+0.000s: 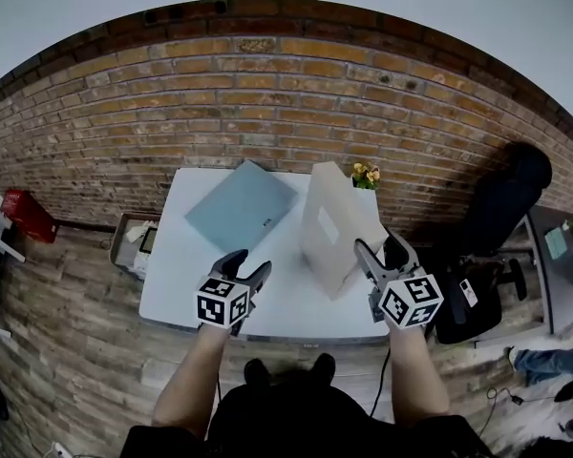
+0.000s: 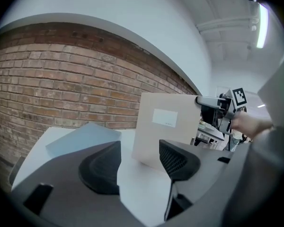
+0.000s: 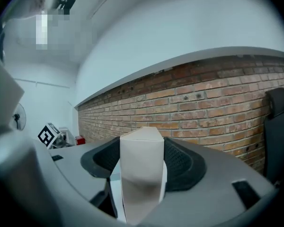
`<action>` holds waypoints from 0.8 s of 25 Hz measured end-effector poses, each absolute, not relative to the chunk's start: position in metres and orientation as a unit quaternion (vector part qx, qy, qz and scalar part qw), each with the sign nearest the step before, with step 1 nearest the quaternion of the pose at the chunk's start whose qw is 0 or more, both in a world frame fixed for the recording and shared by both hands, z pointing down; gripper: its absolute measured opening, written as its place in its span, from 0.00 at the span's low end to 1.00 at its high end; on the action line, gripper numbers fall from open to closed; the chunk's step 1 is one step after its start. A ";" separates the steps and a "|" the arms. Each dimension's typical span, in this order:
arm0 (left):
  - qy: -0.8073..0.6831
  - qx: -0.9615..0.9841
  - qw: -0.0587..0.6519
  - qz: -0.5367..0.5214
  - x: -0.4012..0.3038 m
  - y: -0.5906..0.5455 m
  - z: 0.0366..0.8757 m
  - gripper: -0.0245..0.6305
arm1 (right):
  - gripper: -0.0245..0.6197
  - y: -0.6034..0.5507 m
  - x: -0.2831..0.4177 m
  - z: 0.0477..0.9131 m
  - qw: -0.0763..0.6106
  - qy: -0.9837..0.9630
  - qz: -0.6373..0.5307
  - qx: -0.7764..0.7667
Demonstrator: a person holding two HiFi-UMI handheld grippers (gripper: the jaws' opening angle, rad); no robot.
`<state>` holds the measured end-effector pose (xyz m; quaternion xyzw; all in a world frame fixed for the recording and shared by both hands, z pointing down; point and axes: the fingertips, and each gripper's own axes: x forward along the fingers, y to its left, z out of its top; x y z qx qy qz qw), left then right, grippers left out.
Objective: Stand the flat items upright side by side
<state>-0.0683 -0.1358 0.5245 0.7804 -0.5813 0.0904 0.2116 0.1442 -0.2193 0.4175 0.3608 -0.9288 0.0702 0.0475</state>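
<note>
The cream file (image 1: 332, 227) has 1 small white label (image 2: 164, 117) on its wide side, but the writing on it is too small to read. Each gripper carries a cube with black and white square marks. The right gripper (image 1: 380, 248) is squeezing the cream file by its thin edge, with both black pads pressed on it, and the file stands up tall, tipped a little, over the right half of the white table (image 1: 172, 284). The left gripper (image 1: 249, 265) hangs over the front edge of the table with its 2 jaws apart and nothing between them. The blue folder (image 1: 241, 206) lies flat at the back left, close to the brick wall (image 1: 267, 103). Bare table top lies between the 2 items and in front of the blue folder. Only the right gripper view shows the file's thin edge (image 3: 141, 174) caught in the pads. Only the left gripper view shows the label face on. Only the head view shows the small flowers (image 1: 367, 174) by the wall and the black chair (image 1: 501, 208) on the right.
</note>
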 end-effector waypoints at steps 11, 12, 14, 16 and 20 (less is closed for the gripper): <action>-0.541 0.818 0.179 0.081 -0.092 -0.136 0.498 0.44 | 0.50 -0.199 0.132 0.422 0.056 -0.895 0.034 0.440; -0.540 0.819 0.178 0.078 -0.093 -0.138 0.495 0.44 | 0.50 -0.200 0.130 0.424 0.062 -0.894 0.028 0.443; -0.540 0.820 0.175 0.074 -0.093 -0.141 0.491 0.44 | 0.50 -0.203 0.129 0.431 0.076 -0.891 0.018 0.447; -0.541 0.821 0.171 0.071 -0.091 -0.144 0.488 0.44 | 0.50 -0.205 0.128 0.434 0.083 -0.889 0.013 0.449; -0.542 0.821 0.166 0.073 -0.086 -0.153 0.484 0.44 | 0.50 -0.211 0.123 0.438 0.104 -0.891 0.017 0.441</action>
